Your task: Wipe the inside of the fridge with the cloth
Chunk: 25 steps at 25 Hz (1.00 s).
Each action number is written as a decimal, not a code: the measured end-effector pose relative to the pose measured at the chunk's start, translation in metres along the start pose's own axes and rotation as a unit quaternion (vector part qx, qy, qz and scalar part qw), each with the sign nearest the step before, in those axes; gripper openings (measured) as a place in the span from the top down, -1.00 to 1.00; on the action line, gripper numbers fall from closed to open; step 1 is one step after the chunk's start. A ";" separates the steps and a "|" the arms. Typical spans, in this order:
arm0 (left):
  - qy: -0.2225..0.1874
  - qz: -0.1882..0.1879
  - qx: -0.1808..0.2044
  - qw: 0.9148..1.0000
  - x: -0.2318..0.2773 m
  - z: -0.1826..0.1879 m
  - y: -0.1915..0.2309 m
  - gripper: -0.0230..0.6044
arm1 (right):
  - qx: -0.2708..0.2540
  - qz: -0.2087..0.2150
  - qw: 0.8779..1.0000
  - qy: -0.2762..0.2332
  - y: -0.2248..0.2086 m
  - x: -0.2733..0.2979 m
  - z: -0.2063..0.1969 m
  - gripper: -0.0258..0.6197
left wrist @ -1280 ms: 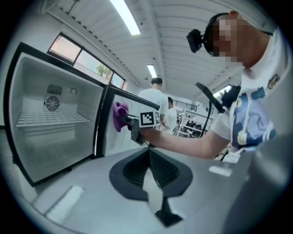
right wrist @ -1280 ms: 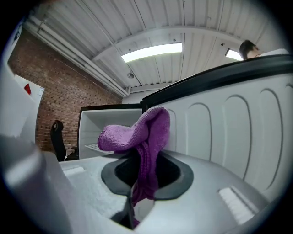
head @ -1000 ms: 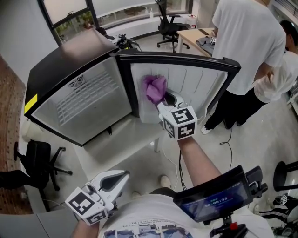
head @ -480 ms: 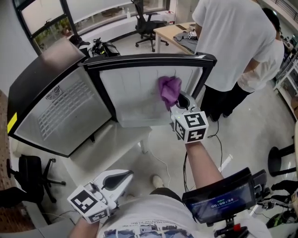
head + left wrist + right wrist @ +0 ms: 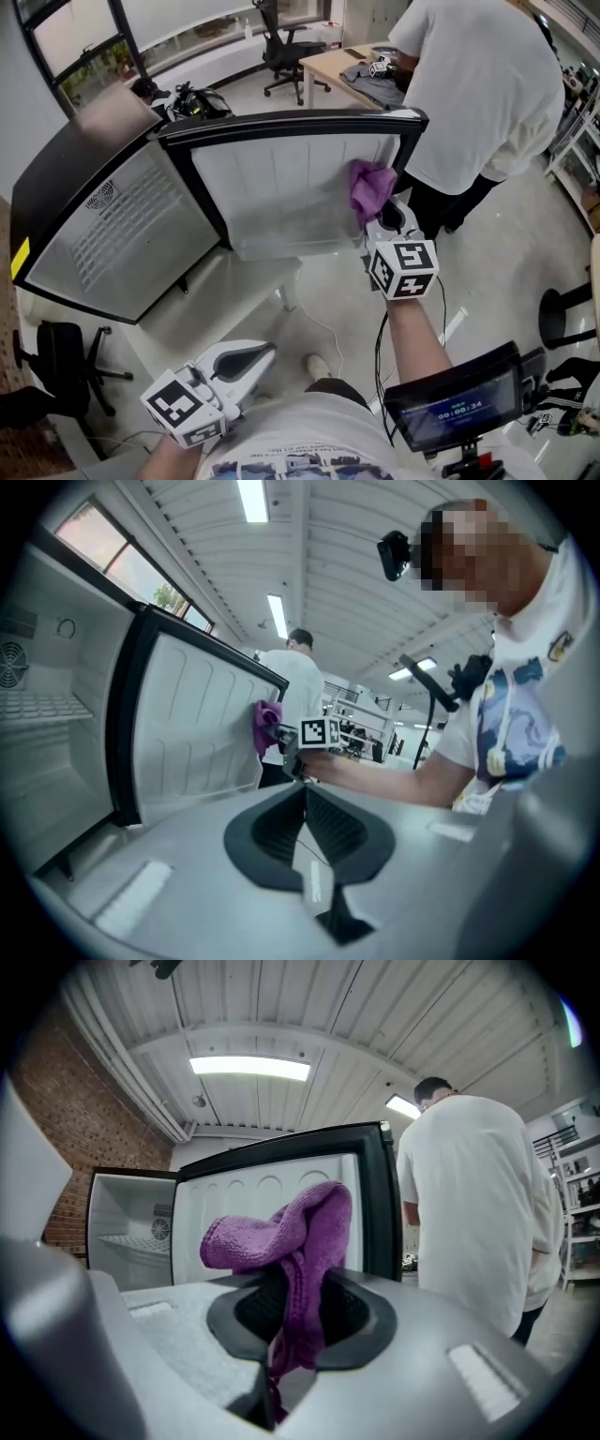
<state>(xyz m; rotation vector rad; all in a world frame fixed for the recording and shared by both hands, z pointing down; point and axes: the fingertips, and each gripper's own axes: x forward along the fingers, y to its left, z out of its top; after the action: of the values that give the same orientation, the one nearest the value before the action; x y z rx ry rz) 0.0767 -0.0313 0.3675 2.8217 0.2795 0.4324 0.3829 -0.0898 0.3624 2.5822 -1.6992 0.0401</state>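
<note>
Grey floor point(image 5: 525, 262) carries one open fridge point(image 5: 94, 216). One purple cloth point(image 5: 370, 190), clamped in the right tool point(image 5: 382, 217), lies against its door liner point(image 5: 281, 187); the left tool point(image 5: 262, 354), jaws together, holds nothing.

You lose the lower end of the cloth point(image 5: 281, 1232) between the fingers point(image 5: 352, 1316) of your right gripper point(image 5: 286, 1321), so how far down it runs cannot be told. Past the fingertips it covers a patch of the fridge door point(image 5: 216, 1194); contact there is unclear. Left of the fingers, your gripper's body hides the bottom of the fridge cavity point(image 5: 127, 1218)
</note>
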 end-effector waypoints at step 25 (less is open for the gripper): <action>-0.006 0.117 -0.032 0.993 -0.076 -0.016 0.029 0.91 | -0.012 0.187 0.982 0.017 0.198 0.079 -0.048 0.72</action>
<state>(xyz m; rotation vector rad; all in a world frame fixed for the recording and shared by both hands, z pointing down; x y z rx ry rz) 0.0051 -0.0722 0.3709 2.8020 -0.0674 0.4640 0.2325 -0.2383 0.4195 2.1948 -2.1290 0.0756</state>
